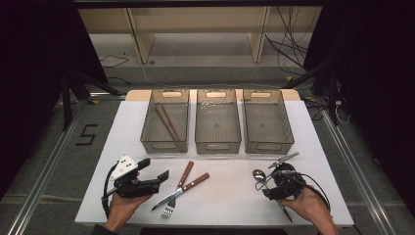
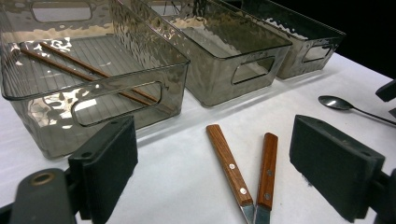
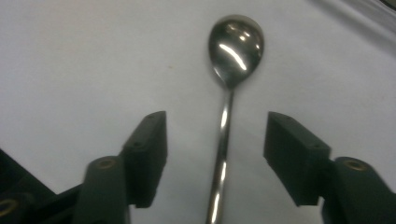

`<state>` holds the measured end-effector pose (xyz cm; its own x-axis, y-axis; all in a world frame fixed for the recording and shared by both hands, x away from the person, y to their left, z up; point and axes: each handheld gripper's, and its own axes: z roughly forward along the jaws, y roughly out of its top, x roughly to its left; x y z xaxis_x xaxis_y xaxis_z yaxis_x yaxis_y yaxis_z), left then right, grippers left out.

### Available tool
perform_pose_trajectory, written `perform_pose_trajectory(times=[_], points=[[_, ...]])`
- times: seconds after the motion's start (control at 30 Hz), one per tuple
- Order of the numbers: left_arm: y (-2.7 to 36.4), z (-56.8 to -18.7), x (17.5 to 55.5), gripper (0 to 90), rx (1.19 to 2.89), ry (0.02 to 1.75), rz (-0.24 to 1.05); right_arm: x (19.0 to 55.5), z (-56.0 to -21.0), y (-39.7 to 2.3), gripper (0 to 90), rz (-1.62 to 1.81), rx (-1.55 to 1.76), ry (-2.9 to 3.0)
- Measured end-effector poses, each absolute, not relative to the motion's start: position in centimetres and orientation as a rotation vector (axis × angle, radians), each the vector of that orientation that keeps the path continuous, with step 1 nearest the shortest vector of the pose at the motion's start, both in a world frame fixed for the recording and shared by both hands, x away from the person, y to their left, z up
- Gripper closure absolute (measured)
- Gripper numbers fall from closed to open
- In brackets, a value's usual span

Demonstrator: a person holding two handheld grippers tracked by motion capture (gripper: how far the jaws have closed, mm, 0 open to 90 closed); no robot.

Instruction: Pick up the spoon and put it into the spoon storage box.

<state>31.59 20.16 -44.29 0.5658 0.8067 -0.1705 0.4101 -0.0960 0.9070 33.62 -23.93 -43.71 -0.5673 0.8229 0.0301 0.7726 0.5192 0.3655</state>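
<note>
White tabletop (image 1: 225, 200) carries three clear ribbed bins in a row at the far side: left bin (image 1: 165, 122) has two brown chopsticks (image 1: 166, 122) lying diagonal in it, middle bin (image 1: 218, 122) and right bin (image 1: 267, 122) sit alongside. Spoon (image 3: 229, 93) is the thing being worked: polished metal, oval bowl at the far end, bright highlights on it, thin straight handle running back toward the camera in the right gripper view. It lies flat on the white surface at the table's near right, in front of the right bin. Right gripper (image 3: 217, 154) hangs over it, jaws set wide, handle running down the gap between them, pads clear of the metal on both sides, so no grip. Spoon bowl also shows in the high view just left of that gripper (image 1: 258, 174). Left gripper (image 1: 151, 174) sits at near left, jaws wide apart, nothing between them. Just to its right, a wooden-handled knife (image 1: 183, 190) and a wooden-handled fork (image 1: 178, 188) lie crossed, handles pointing toward the bins.
</note>
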Motion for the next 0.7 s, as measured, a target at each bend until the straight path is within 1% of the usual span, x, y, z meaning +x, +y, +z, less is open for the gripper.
perform_pose_trajectory(times=[0.07,0.2,0.53,0.7], points=[[20.2,-44.3,31.6,14.9,1.713,1.02,0.456,33.7,-43.9,-24.1,34.6,0.49,1.393,2.608],[20.2,-44.3,31.6,14.8,1.713,1.02,0.457,33.8,-44.3,-24.2,35.5,0.432,1.414,2.617],[20.2,-44.3,31.6,14.8,1.716,1.019,0.459,33.9,-44.7,-24.8,56.8,0.359,1.472,2.637],[20.2,-44.3,31.6,14.8,1.72,1.018,0.461,33.8,-45.0,-24.5,62.3,0.336,1.472,2.666]])
